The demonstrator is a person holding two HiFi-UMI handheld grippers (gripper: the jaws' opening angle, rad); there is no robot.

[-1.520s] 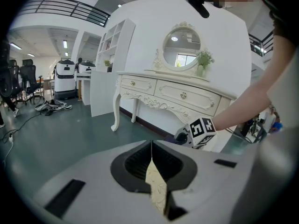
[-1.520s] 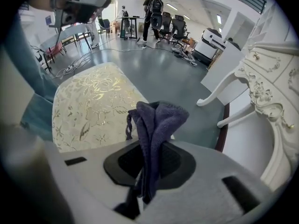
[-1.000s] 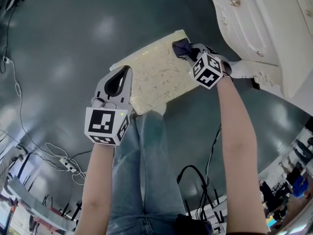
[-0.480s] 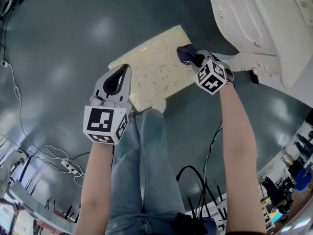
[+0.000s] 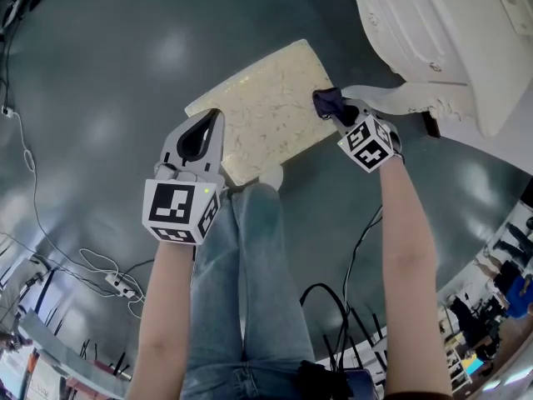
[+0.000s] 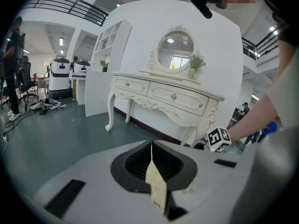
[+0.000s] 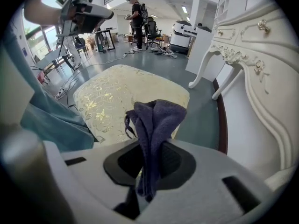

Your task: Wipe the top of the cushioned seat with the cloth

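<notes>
The cushioned seat (image 5: 262, 111) is cream with a gold leaf pattern and sits over the grey floor in front of my legs. My left gripper (image 5: 200, 140) is shut on its near left edge, and a sliver of the cream fabric (image 6: 156, 190) shows between the jaws of that gripper (image 6: 152, 171). The purple cloth (image 5: 327, 102) is bunched in my right gripper (image 5: 346, 115) at the seat's right edge. In the right gripper view the cloth (image 7: 154, 120) sticks up out of the shut gripper (image 7: 149, 164), with the seat (image 7: 117, 99) beyond it.
A white carved dressing table (image 5: 450, 32) stands close on the right, its legs (image 7: 210, 73) near the seat. Its mirror (image 6: 175, 45) shows in the left gripper view. My jeans (image 5: 250, 290) are below the seat. Cables (image 5: 108, 273) lie on the floor at left.
My right gripper has dragged the cloth across the seat top toward its right edge and nearer to me. The left gripper has held its grip on the seat.
</notes>
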